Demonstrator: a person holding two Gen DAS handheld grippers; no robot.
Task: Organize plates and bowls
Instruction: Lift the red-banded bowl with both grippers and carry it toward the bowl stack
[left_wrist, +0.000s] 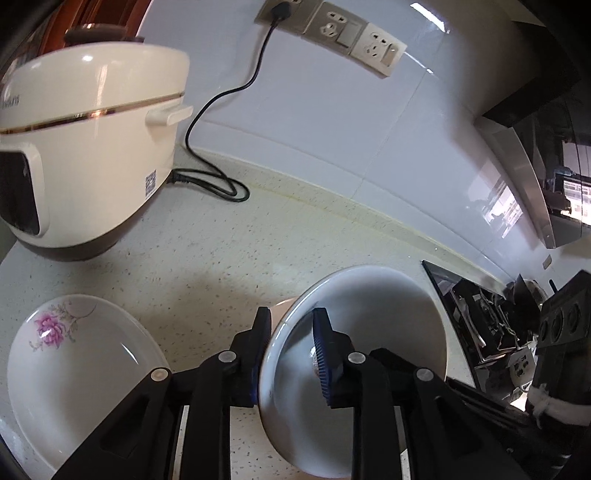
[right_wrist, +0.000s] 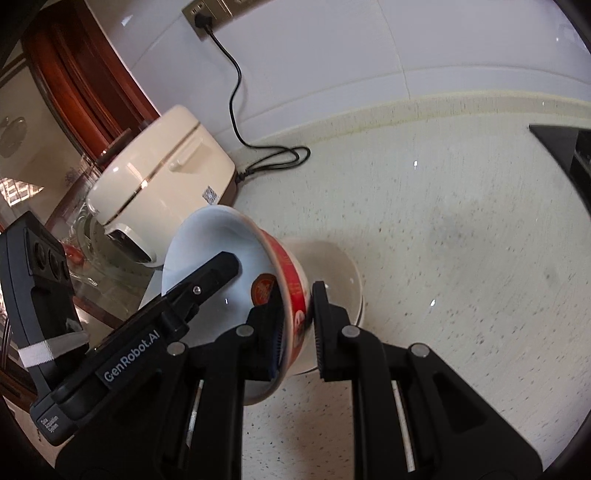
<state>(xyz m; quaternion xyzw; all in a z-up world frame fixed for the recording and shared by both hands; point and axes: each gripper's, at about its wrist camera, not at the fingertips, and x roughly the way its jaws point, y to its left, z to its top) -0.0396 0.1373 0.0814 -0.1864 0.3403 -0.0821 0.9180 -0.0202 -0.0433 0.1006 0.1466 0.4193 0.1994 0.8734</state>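
White ceramic bowl (left_wrist: 354, 354), tilted on edge, has its rim straddled by the left gripper (left_wrist: 291, 332); jaws stand a little apart, and pad contact cannot be confirmed. A flowered plate (left_wrist: 74, 369) lies flat on the speckled counter (left_wrist: 207, 251) left of that gripper. The right gripper (right_wrist: 299, 325) pinches the wall of a red-banded bowl (right_wrist: 236, 266), tipped steeply. Just beyond its fingertips, a plain bowl (right_wrist: 340, 273) sits on the counter. A cream rice cooker (right_wrist: 162, 177) stands further off to the left.

Glossy ceramic bowl (right_wrist: 236, 258), speckled countertop (right_wrist: 461, 258)
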